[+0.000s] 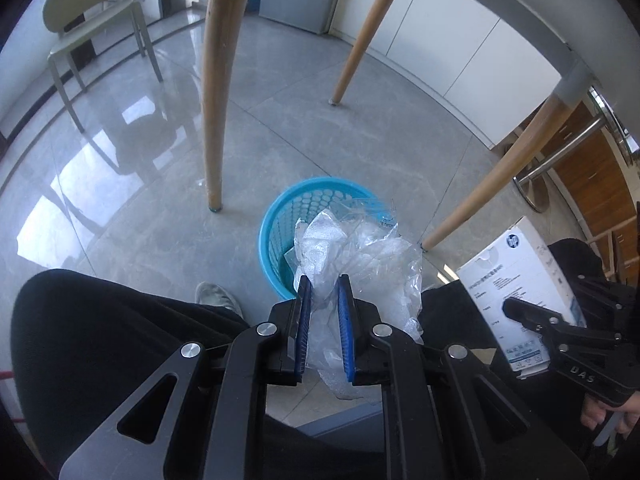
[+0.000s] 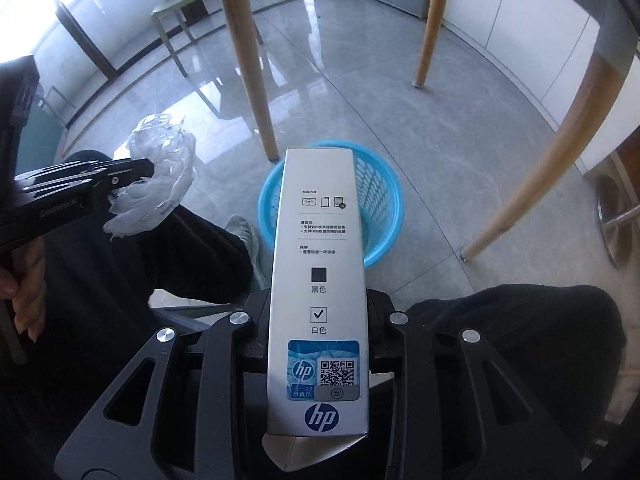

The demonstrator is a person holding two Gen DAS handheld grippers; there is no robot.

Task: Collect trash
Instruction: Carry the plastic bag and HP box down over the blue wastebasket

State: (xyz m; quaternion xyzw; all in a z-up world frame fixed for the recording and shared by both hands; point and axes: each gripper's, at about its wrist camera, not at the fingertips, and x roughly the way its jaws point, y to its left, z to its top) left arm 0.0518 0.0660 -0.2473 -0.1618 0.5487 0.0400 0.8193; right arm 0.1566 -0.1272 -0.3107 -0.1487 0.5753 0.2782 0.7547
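My left gripper [image 1: 324, 292] is shut on a crumpled wad of clear plastic wrap [image 1: 360, 256], which bulges out past its blue pads [image 1: 344, 320] above a blue mesh waste basket [image 1: 276, 224] on the floor. My right gripper [image 2: 318, 300] is shut on a long white HP carton [image 2: 320, 264], held lengthwise over the same basket [image 2: 384, 204]. In the right wrist view the left gripper [image 2: 132, 176] with its plastic wad [image 2: 160, 184] shows at left. In the left wrist view the carton [image 1: 516, 280] and right gripper [image 1: 520, 312] show at right.
A person's black-trousered knees [image 1: 92, 328] and a light shoe [image 1: 218, 298] flank the basket. Wooden table legs [image 1: 216, 92] stand around it on the glossy grey tile floor. A pale chair [image 1: 92, 20] stands far left, white cabinets [image 1: 460, 52] behind, a metal stool base [image 2: 620, 232] at right.
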